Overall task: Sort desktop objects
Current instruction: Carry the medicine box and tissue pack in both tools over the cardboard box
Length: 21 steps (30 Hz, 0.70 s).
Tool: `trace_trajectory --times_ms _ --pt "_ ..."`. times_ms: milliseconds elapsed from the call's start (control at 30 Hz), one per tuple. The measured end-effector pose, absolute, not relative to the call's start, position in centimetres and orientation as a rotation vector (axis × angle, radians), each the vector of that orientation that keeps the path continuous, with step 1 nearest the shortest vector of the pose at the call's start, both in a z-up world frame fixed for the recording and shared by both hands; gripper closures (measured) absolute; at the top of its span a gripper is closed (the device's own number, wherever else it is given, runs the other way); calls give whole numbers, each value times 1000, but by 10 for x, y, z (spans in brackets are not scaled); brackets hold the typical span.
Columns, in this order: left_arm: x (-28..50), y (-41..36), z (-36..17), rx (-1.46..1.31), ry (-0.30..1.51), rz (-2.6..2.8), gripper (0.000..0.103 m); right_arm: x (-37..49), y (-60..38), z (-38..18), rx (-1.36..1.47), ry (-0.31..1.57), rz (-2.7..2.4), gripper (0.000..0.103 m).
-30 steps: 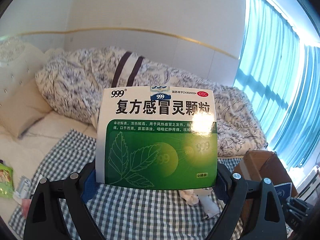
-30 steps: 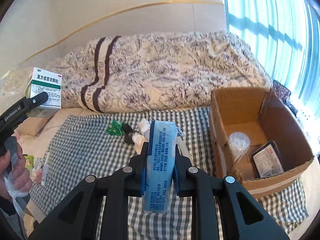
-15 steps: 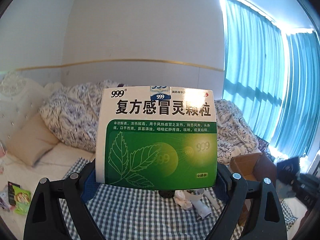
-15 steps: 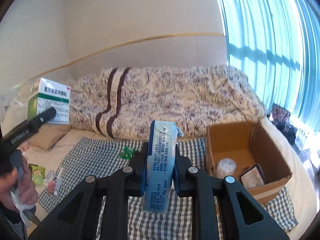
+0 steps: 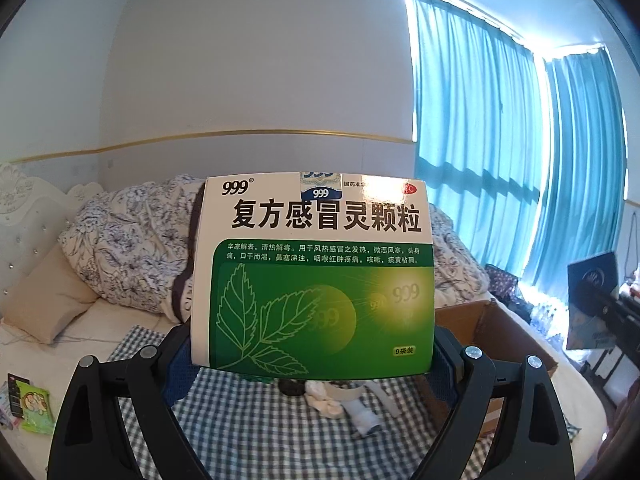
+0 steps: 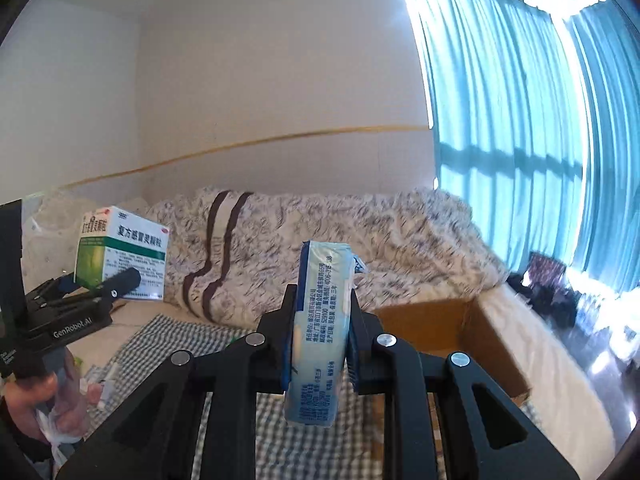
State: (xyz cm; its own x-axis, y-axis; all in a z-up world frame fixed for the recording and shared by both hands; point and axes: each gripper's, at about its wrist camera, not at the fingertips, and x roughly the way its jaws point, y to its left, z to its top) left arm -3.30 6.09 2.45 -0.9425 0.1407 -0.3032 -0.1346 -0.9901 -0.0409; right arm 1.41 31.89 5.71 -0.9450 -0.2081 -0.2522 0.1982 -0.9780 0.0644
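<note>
While both loads hang above the bed, left fingers (image 5: 312,360) clench the box (image 5: 316,280), right fingers (image 6: 320,344) the pack (image 6: 320,328), ready for the carton (image 6: 452,328).

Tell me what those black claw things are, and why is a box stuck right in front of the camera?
Each is a hand-held gripper: a person squeezes a handle and two black fingers pinch. A small camera rides on each one, looking forward between its fingers. The left hand-held gripper pinches a green and white medicine box, so the box fills its picture. The right hand-held gripper pinches a pale blue packet. Its picture also shows the person's hand. Below lie a checked cloth on a bed and an open cardboard box.
</note>
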Motion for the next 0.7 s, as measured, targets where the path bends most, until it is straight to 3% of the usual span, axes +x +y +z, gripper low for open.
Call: trace_trajectory --times_ms 700 --pt "-59 173 5 -529 21 2806 10 0 398 48 378 44 -3091 84"
